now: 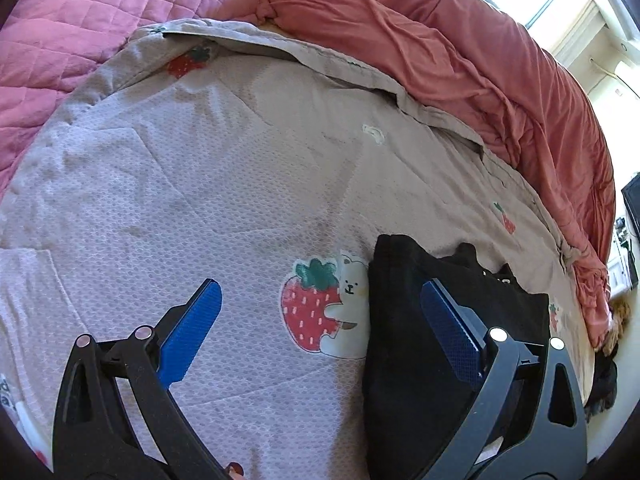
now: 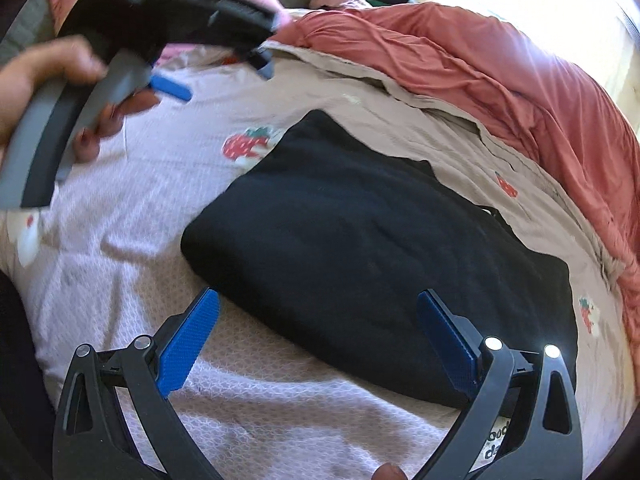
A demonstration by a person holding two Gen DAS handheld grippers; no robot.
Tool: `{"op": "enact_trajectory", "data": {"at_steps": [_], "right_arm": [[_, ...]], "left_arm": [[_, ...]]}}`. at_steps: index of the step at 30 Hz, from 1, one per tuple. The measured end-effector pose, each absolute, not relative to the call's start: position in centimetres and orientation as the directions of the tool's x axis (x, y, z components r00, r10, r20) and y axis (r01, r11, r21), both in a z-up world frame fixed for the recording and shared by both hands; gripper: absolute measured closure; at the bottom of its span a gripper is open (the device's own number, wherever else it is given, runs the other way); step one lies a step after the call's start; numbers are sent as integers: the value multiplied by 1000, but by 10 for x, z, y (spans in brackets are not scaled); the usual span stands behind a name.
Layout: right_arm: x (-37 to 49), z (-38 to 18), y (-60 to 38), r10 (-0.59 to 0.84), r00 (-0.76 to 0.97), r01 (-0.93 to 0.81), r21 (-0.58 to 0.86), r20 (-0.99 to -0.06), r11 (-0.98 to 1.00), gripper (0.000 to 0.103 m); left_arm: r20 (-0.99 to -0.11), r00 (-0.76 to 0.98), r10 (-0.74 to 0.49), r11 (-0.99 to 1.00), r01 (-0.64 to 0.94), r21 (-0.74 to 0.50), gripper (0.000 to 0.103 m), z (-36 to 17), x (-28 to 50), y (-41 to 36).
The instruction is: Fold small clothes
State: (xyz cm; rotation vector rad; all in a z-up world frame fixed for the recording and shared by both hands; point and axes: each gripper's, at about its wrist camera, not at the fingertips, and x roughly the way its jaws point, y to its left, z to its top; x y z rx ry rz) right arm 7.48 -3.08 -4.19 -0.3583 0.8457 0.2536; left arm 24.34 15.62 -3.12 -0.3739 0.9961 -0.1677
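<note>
A folded black garment [image 2: 360, 232] lies flat on the strawberry-print bed cover [image 2: 120, 248]. My right gripper [image 2: 320, 300] is open and empty, its blue fingertips spread just over the garment's near edge. My left gripper [image 1: 320, 288] is open and empty above the cover, with the garment [image 1: 404, 320] under its right finger. In the right wrist view the left gripper [image 2: 224, 80] is held in a hand at the upper left, raised above the cover and apart from the garment.
A rumpled coral-red duvet [image 1: 460, 52] is bunched along the far side of the bed. A pink quilted blanket [image 1: 80, 16] lies at the far left. Dark clothing [image 1: 604, 384] sits at the bed's right edge.
</note>
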Motion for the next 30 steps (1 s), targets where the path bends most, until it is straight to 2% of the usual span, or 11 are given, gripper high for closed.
{"op": "enact_trajectory", "data": {"at_steps": [8,15,24,27,28,30], "right_arm": [[71,-69,-7,7,671,-414,-366,-742,834,5],[80,-80,-1,-3,701,-414,-410,-713,812,5],[91,-82,5,-37,741,-375,-459,-670,806,5],[89,-81,7,-39,756,-371,-476,-654,797,11],[88,-81,7,-29,754,-380,-473,-656,795,19],[85,-81,8,-21,754,-389,-472,-656,791,22]], "left_arm": [[-788,526,-322,930,17,-368,9,-37,244,137],[-810,488,-325,937,49,-346,9,-50,252,120],[-814,443,-377,896,-47,-441,10,-68,264,140],[-808,444,-386,890,-52,-454,9,-68,265,142],[-808,447,-384,891,-50,-452,9,-67,265,142],[-808,452,-378,897,-40,-441,9,-64,264,140]]}}
